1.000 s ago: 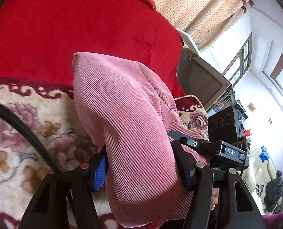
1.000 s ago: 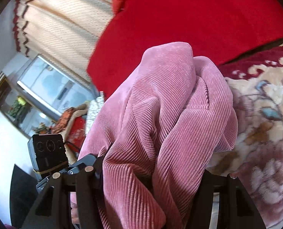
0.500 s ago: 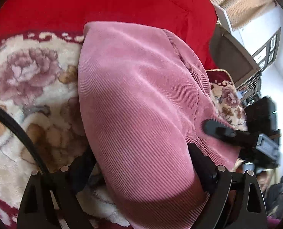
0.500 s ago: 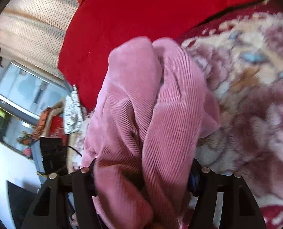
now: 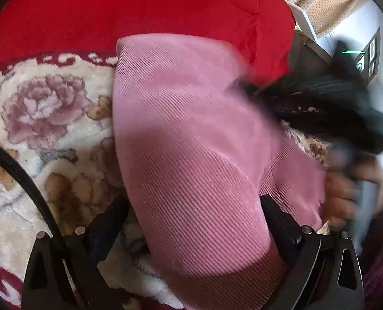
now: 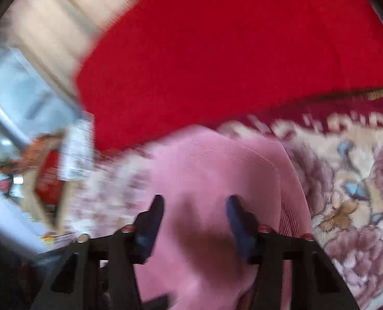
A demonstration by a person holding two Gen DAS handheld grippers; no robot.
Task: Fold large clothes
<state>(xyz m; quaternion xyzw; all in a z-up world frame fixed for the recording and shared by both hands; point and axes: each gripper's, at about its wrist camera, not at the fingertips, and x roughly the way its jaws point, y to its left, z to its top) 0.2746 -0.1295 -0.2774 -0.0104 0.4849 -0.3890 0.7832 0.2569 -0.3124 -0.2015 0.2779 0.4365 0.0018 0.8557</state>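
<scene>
A pink corduroy garment [image 5: 191, 142] lies folded in a thick bundle on the floral blanket [image 5: 49, 118]. My left gripper [image 5: 191, 222] straddles its near end. The jaws are opening wide; the left finger [image 5: 108, 222] stands clear of the cloth and the right finger [image 5: 276, 222] lies beside it. In the right wrist view, which is blurred by motion, the garment [image 6: 217, 160] lies below my right gripper [image 6: 195, 214]. Those jaws are closing with nothing pinched between them, and their shadows fall on the cloth. The right gripper [image 5: 320, 103] also shows as a dark blur past the bundle.
A red quilt [image 5: 139, 13] covers the bed beyond the floral blanket [image 6: 346, 180]. A black cable [image 5: 23, 175] curves across the left side. A person's hand [image 5: 341, 193] sits at the right edge. Dotted curtains [image 5: 320, 0] and furniture stand behind.
The garment came down onto the blanket. My left jaws spread and let go of it. My right gripper released the cloth and swung sideways, its jaws narrowing.
</scene>
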